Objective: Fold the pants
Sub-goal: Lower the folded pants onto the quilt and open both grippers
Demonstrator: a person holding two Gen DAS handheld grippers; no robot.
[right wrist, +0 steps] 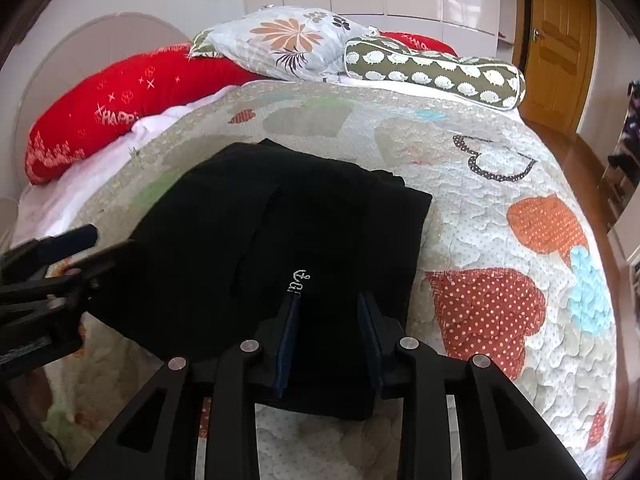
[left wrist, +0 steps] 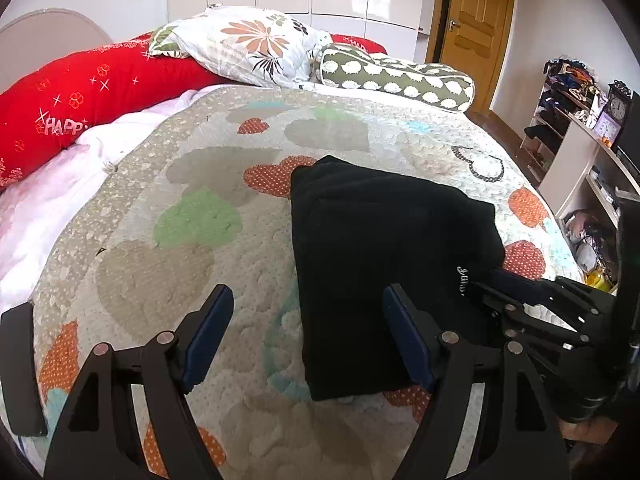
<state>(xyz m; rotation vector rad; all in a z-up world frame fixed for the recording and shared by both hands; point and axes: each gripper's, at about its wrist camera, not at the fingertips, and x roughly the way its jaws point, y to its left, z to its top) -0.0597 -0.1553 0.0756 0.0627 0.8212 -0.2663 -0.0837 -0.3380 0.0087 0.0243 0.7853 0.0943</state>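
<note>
Left gripper [left wrist: 308, 300]: it is hovering low over the quilt with its jaws standing wide apart — nothing is lying between the blue pads, and the right pad is showing just in front of the left edge of the pants.
Right gripper [right wrist: 329, 302]: it is pointing down at the near part of the pants, with the jaws only partly apart; black cloth is filling the gap between them, but I cannot tell if the pads are pressing on it.
Pants [left wrist: 384, 232]: black, folded into a thick rectangle, they are lying flat on the quilt near the front edge of the bed; a small white embroidered mark [right wrist: 298, 278] is showing on the top layer, just ahead of the right gripper's left finger.
Quilt [left wrist: 200, 184]: pale, with orange dotted, green and grey cloud shapes — it is covering most of the bed.
Far end of the bed: a long red pillow [left wrist: 80, 96] is lying on the left, a flowered pillow [left wrist: 248, 44] is resting in the middle, and a green bolster [left wrist: 400, 78] with white figures is lying to the right.
Room behind: a wooden door [left wrist: 476, 16] is standing shut at the back right, and shelves [left wrist: 568, 120] with a clock [left wrist: 618, 106] are showing along the right wall.
</note>
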